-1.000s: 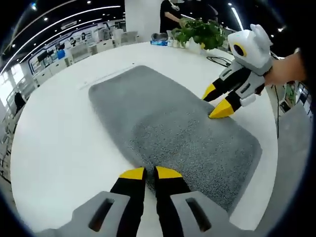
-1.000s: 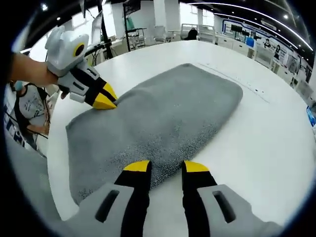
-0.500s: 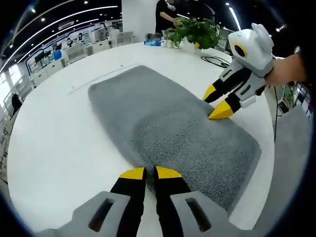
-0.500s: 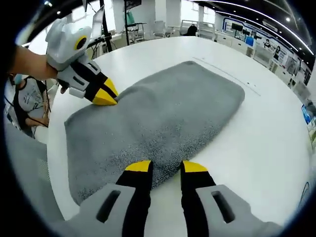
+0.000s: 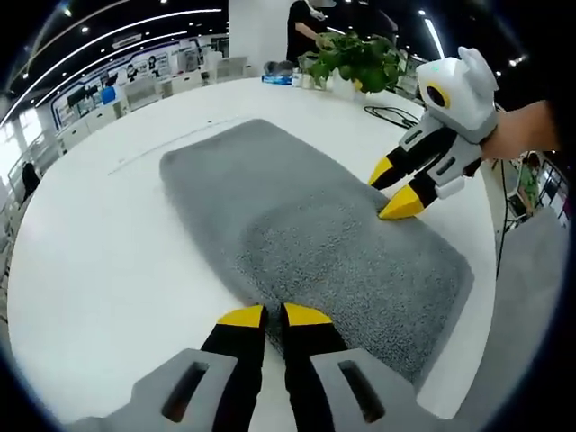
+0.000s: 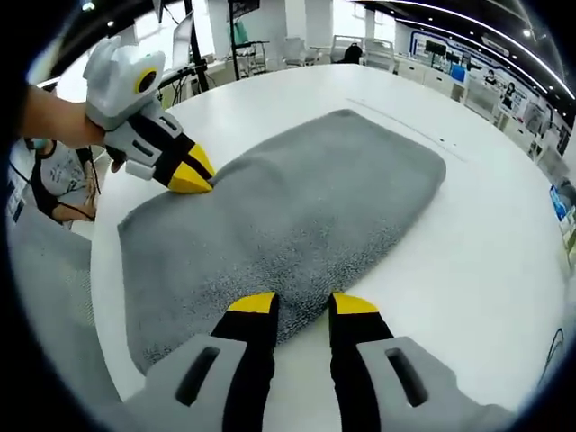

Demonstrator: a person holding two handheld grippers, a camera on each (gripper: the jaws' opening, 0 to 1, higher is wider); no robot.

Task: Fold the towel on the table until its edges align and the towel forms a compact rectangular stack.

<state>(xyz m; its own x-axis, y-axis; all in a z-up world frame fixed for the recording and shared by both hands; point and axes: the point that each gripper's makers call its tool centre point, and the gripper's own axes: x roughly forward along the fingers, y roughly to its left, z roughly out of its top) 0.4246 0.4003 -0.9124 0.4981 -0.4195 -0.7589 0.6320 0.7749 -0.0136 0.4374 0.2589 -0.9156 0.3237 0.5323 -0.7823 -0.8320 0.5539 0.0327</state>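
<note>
A grey towel (image 5: 306, 225) lies flat as a long rounded rectangle on the white round table (image 5: 108, 243). My left gripper (image 5: 266, 315) is at the middle of one long edge, its jaws nearly together with the towel's edge between the tips. In the right gripper view it (image 6: 191, 177) rests on the far long edge of the towel (image 6: 297, 207). My right gripper (image 6: 304, 303) stands open over the opposite long edge. From the left gripper view, it (image 5: 393, 187) has its tips spread, the lower one touching the towel.
A potted plant (image 5: 355, 58), a black cable (image 5: 396, 112) and small items sit at the table's far side, with a person (image 5: 310, 27) standing behind. The table rim (image 6: 99, 297) runs close to the towel's short end. White tabletop (image 6: 486, 243) surrounds the towel.
</note>
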